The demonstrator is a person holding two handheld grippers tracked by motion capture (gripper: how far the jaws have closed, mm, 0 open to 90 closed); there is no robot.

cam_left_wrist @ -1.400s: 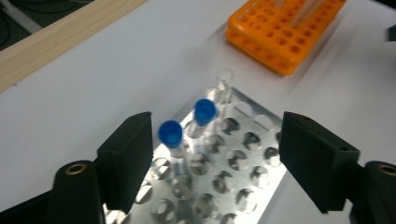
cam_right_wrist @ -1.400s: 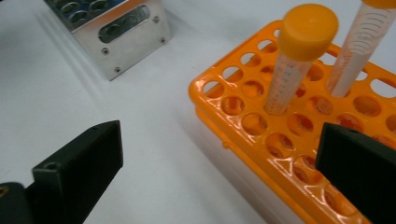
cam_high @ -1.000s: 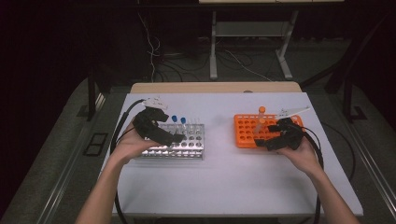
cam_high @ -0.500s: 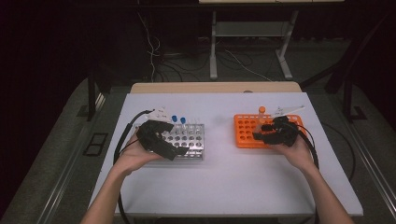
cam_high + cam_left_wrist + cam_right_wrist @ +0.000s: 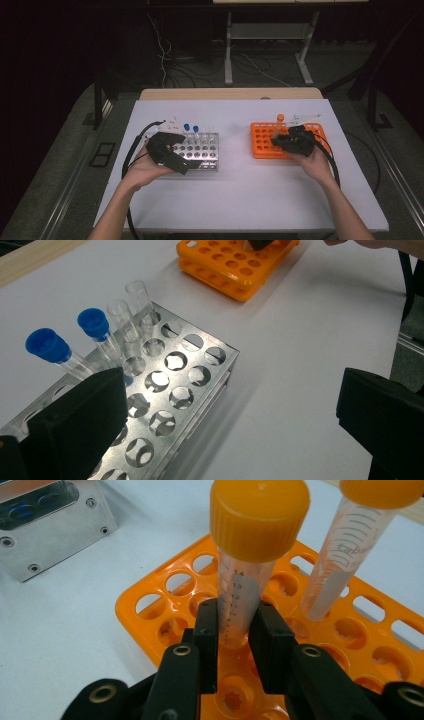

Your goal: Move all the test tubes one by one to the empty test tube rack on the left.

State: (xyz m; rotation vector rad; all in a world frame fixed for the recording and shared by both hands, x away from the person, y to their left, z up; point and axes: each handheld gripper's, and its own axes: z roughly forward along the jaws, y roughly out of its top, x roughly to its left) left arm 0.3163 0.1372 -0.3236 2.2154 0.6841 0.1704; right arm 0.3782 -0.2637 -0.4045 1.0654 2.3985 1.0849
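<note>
Right gripper [image 5: 234, 630] is clamped on an orange-capped tube [image 5: 247, 575], jaws pinching the clear barrel low down, below the cap. Tube stands upright over the orange rack [image 5: 150, 607], long axis vertical, running straight up out of the jaws. Its bottom tip is hidden behind the jaws, so whether it sits in a hole or hangs just above one is hard to call; probably partly inserted. A 2nd orange-capped tube [image 5: 345, 545] stands just beside it in the same rack, tilted a little.

In the high view the right gripper [image 5: 292, 140] sits over the orange rack [image 5: 261, 145], well apart from the left gripper [image 5: 167, 150].

Left gripper jaws are spread wide, gripping nothing, over the near end of the metal rack [image 5: 185, 385], close to 2 blue-capped tubes [image 5: 92, 325]. The right hand is the one on the tube; the next move is up or down along its axis.
</note>
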